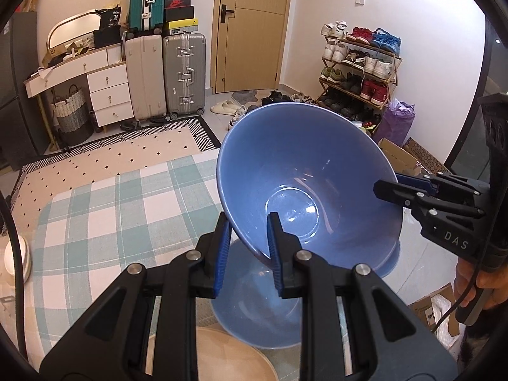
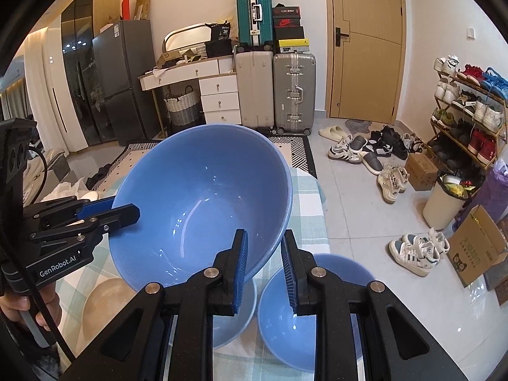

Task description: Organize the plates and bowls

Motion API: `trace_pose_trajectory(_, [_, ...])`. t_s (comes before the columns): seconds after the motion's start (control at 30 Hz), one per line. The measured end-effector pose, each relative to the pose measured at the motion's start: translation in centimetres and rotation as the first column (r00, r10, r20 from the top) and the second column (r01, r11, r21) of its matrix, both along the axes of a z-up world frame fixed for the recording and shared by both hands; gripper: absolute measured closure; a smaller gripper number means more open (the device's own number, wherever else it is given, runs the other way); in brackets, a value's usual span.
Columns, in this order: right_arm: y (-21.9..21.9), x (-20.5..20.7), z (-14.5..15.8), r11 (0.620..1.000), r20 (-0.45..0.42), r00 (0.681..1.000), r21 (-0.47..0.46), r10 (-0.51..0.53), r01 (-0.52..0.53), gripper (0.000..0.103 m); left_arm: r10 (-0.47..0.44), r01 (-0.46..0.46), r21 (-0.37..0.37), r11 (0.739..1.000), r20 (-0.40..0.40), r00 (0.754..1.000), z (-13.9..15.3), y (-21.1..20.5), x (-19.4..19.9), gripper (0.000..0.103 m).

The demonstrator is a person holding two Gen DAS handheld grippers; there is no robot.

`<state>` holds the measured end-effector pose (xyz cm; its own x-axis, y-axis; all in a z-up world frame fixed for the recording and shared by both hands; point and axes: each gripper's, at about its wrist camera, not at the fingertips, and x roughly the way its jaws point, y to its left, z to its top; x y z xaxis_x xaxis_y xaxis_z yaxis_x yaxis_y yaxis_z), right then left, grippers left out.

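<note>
A large blue bowl (image 1: 304,171) (image 2: 203,200) hangs tilted above the checked table, held by both grippers on opposite sides of its rim. My left gripper (image 1: 249,247) is shut on the near rim in the left wrist view and shows at the left of the right wrist view (image 2: 127,214). My right gripper (image 2: 265,266) is shut on the rim at the other side and appears at the right of the left wrist view (image 1: 389,190). Below the held bowl sit a smaller blue bowl (image 1: 254,314) (image 2: 235,317), a second blue bowl (image 2: 317,304) and a beige plate (image 1: 228,355) (image 2: 98,298).
The table wears a green-and-white checked cloth (image 1: 104,209). A white dish (image 1: 16,260) sits at its left edge. Beyond are a patterned rug (image 1: 127,152), suitcases (image 1: 184,76), a shoe rack (image 1: 358,66), loose shoes (image 2: 374,149) and cardboard boxes (image 2: 476,247) on the floor.
</note>
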<state>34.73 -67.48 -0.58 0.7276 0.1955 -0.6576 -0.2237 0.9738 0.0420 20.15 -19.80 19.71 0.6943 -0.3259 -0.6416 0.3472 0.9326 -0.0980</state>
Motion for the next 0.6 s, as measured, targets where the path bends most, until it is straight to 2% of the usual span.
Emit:
trace_pose_trajectory(0.37, [2.2,-3.4,-1.1,1.0,0.0,1.0,-0.004,0.019,-0.019,0.081,0.02,-0.02,-0.001,1.0,-0.003,1.0,-1.3,1.2,-4.2,0.083])
trace_pose_trajectory(0.6, [3.7,-3.8,-2.4,0.999,-0.023,0.999,-0.01,0.035,-0.035,0.081,0.04,-0.039,0.005,0.999,-0.032,0.999,-4.0,2.1,-3.4,0.083])
